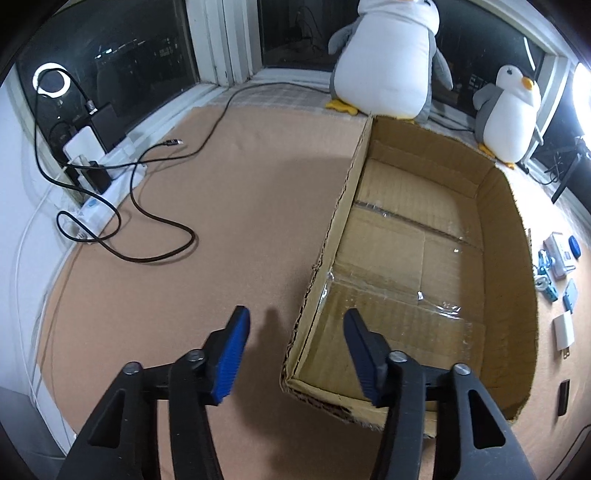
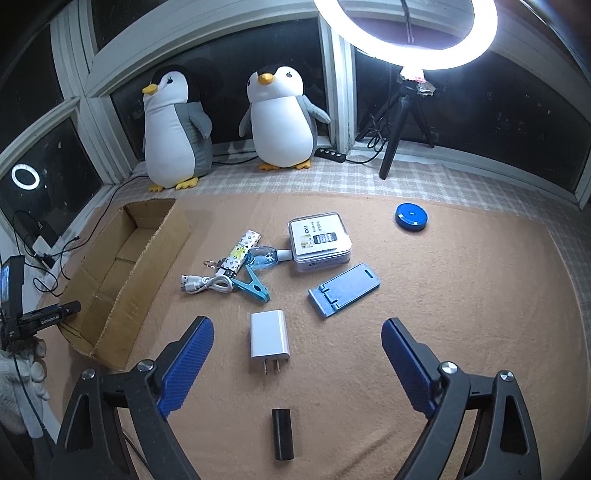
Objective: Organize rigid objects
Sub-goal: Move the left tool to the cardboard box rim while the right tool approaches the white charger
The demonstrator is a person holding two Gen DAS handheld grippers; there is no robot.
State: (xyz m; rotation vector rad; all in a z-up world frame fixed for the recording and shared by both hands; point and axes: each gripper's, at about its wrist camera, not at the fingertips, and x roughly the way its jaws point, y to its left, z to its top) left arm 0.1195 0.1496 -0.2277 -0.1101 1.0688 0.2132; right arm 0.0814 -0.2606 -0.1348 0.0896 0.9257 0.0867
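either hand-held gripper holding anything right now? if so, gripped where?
Nothing held. The left hand-held gripper is open over the brown cardboard box's near-left corner; the right hand-held gripper is open around the white wall charger, not touching it.

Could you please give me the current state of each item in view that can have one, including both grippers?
Left gripper: open, holding nothing.
Right gripper: open, holding nothing.
Cardboard box: open-topped, empty.
White charger: lying flat, unplugged, prongs out.
Blue phone stand: lying flat, folded.
White USB cable: coiled, unplugged.
Ring light: switched on.
Blue clip: shut, gripping nothing.
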